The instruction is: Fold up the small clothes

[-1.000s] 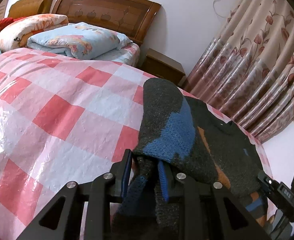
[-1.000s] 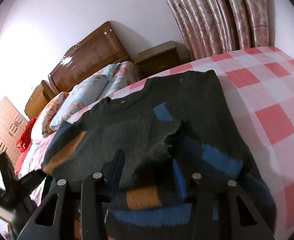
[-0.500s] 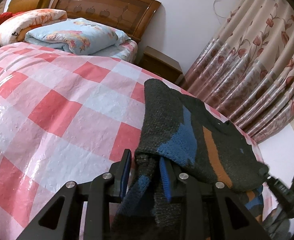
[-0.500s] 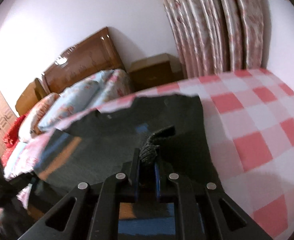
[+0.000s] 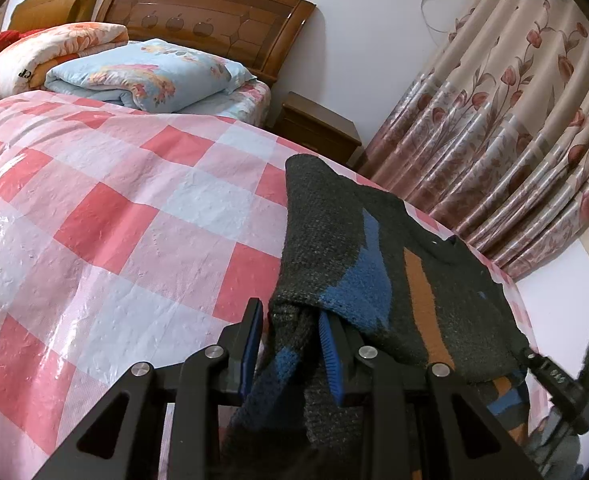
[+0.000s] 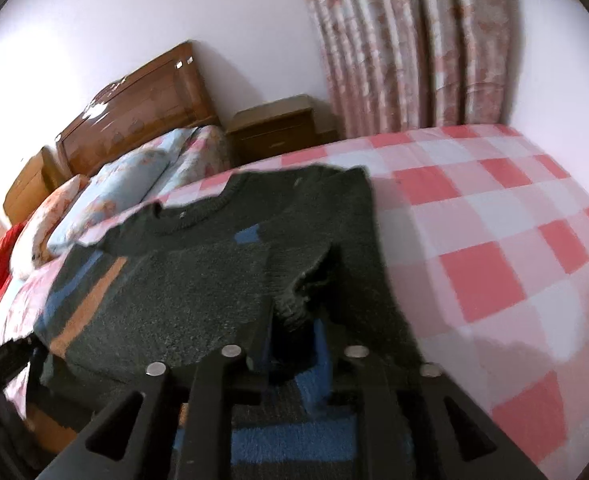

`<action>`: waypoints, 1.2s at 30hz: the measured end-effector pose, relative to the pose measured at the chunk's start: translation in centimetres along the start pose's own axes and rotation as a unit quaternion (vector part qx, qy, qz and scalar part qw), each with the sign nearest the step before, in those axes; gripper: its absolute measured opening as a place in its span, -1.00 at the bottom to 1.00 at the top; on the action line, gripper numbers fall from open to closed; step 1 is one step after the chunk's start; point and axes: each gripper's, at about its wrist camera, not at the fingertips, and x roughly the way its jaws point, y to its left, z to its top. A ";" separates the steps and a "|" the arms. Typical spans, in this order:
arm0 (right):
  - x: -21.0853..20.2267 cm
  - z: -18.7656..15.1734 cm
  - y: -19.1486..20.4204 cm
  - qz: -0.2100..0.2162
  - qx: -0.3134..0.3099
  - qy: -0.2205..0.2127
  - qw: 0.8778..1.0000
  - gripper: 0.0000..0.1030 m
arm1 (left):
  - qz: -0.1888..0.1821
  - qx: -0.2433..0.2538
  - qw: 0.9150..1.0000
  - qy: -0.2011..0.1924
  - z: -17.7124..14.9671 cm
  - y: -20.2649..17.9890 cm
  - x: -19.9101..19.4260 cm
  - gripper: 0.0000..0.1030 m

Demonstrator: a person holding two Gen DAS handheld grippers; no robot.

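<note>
Both the left gripper (image 5: pixel 290 344) and right gripper (image 6: pixel 292 334) have jaws clamped on the dark knitted blue-and-orange-patched sweater (image 6: pixel 198 280), folding its near hem toward the far collar on the pink checked bed (image 5: pixel 134 216).

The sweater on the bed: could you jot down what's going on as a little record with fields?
Garment: dark knitted sweater with blue and orange patches
Surface: pink checked bed cover
Left gripper: sweater fabric bunched between its fingers
Right gripper: pinching a raised fold
Background: wooden headboard, folded quilts, floral curtain
</note>
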 end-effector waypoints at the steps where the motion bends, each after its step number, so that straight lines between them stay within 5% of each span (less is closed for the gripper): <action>1: -1.0 0.1 0.5 -0.014 -0.007 -0.025 1.000 1.00 | 0.000 0.001 1.000 -0.001 0.0 0.0 0.0 -0.44; 3: -2.9 0.5 2.6 -0.018 -0.061 -0.070 0.996 1.00 | 0.001 0.002 1.000 0.000 0.0 -0.1 0.1 -0.45; 5: -2.9 0.5 4.9 -0.013 -0.121 -0.069 0.990 1.00 | 0.001 0.003 1.000 0.000 0.0 -0.2 0.1 -0.45; 11: 1.6 -1.4 7.0 0.001 -0.177 0.038 0.983 1.00 | -0.031 0.000 0.999 -0.008 -0.2 0.1 -1.3 -0.47; 16: 1.4 -1.6 5.2 0.036 -0.155 0.040 0.987 1.00 | -0.050 -0.046 0.993 -0.100 1.4 0.8 -5.3 -0.47; 22: 1.6 -1.7 5.3 0.037 -0.158 0.039 0.986 1.00 | -0.106 -0.025 0.994 -0.007 7.1 -3.9 0.2 -0.45; 27: 1.4 -1.7 5.1 0.044 -0.154 0.039 0.986 1.00 | -0.073 -0.056 0.994 0.066 8.2 -3.7 7.7 -0.46; 32: 1.4 -1.6 5.0 0.052 -0.150 0.040 0.986 1.00 | -0.108 -0.072 0.990 0.048 9.0 -2.9 7.2 -0.49; 36: 1.3 -1.6 5.0 0.055 -0.152 0.041 0.986 1.00 | -0.097 -0.096 0.990 0.034 10.6 -1.6 7.1 -0.48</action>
